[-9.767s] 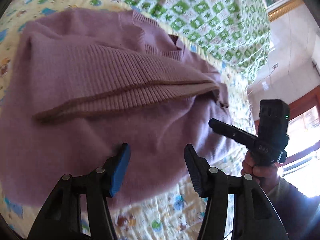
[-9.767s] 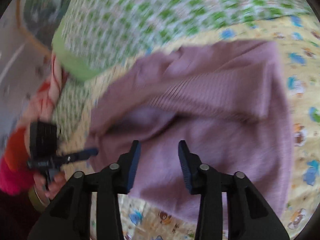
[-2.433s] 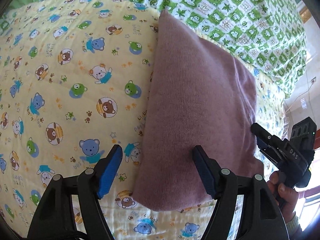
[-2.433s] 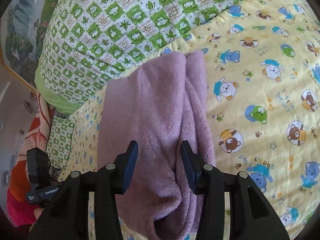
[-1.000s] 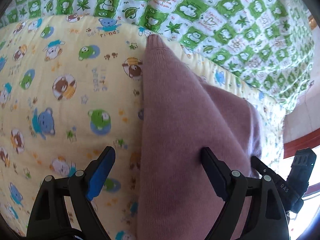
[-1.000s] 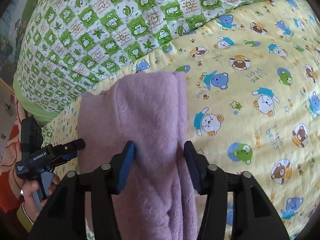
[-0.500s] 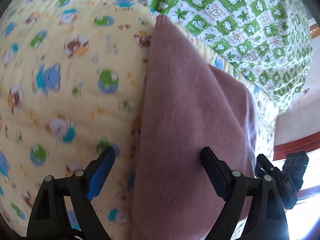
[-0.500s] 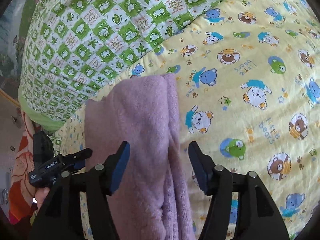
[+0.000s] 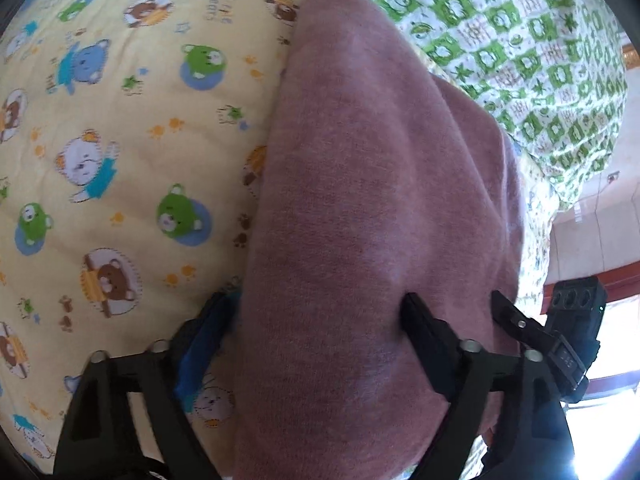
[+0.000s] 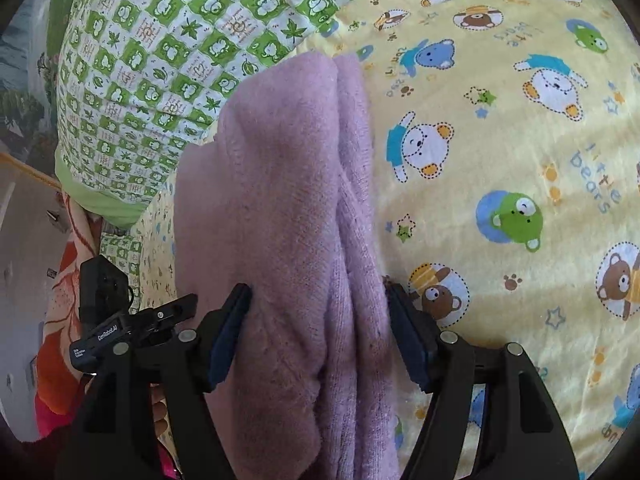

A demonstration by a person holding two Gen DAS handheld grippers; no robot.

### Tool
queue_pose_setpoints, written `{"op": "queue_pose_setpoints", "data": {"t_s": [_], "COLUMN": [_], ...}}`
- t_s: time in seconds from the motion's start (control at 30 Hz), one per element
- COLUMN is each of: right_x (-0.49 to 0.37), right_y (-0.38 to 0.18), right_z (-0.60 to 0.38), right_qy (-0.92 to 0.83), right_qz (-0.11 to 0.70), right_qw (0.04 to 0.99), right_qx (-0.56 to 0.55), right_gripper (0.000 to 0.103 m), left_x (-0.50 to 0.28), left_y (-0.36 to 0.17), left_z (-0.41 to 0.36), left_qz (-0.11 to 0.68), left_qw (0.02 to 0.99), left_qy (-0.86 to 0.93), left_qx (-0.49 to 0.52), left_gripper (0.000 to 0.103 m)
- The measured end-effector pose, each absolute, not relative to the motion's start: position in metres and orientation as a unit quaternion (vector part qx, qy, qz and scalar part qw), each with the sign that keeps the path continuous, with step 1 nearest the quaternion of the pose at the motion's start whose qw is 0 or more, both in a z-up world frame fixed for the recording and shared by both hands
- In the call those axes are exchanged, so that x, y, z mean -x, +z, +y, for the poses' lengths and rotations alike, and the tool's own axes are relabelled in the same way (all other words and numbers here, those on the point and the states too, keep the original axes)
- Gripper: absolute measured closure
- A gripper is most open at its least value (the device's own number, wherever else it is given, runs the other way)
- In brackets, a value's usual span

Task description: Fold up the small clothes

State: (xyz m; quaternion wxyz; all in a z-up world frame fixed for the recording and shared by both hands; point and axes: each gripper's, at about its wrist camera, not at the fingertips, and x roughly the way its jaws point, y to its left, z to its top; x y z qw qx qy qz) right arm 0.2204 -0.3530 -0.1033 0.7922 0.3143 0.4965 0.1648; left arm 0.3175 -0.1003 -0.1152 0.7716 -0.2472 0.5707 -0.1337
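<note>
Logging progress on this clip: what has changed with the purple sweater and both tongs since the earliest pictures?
The purple sweater, then spread out with one fold, is now a narrow folded bundle. The left tongs and right tongs have dropped to straddle it, jaws just closing in; whether the pads press yet is unclear. The bear-print quilt and green checked blanket stayed put.
</note>
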Motion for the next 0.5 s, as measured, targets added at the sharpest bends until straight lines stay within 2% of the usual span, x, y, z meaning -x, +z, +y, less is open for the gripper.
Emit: {"op": "queue_pose_setpoints", "data": {"t_s": [0.1, 0.17, 0.27, 0.5], "right_x": [-0.222, -0.222, -0.219, -0.206], "right_y": [-0.106, -0.107, -0.098, -0.064], "right_z": [-0.351, -0.351, -0.349, -0.334], "right_qy": [0.175, 0.176, 0.176, 0.188], "right_qz": [0.498, 0.497, 0.489, 0.459], "right_qw": [0.787, 0.786, 0.794, 0.810], "right_qx": [-0.319, -0.323, -0.316, -0.313], "right_gripper": [0.054, 0.060, 0.068, 0.072], "left_x": [-0.318, -0.316, -0.309, -0.280], "left_y": [-0.111, -0.105, -0.096, -0.060], "left_z": [-0.104, -0.107, -0.103, -0.077], "left_qz": [0.565, 0.554, 0.539, 0.497], "left_qw": [0.780, 0.789, 0.794, 0.809], "left_qy": [-0.134, -0.140, -0.151, -0.177], "left_qx": [0.233, 0.225, 0.235, 0.260], "left_gripper": [0.037, 0.049, 0.060, 0.065]}}
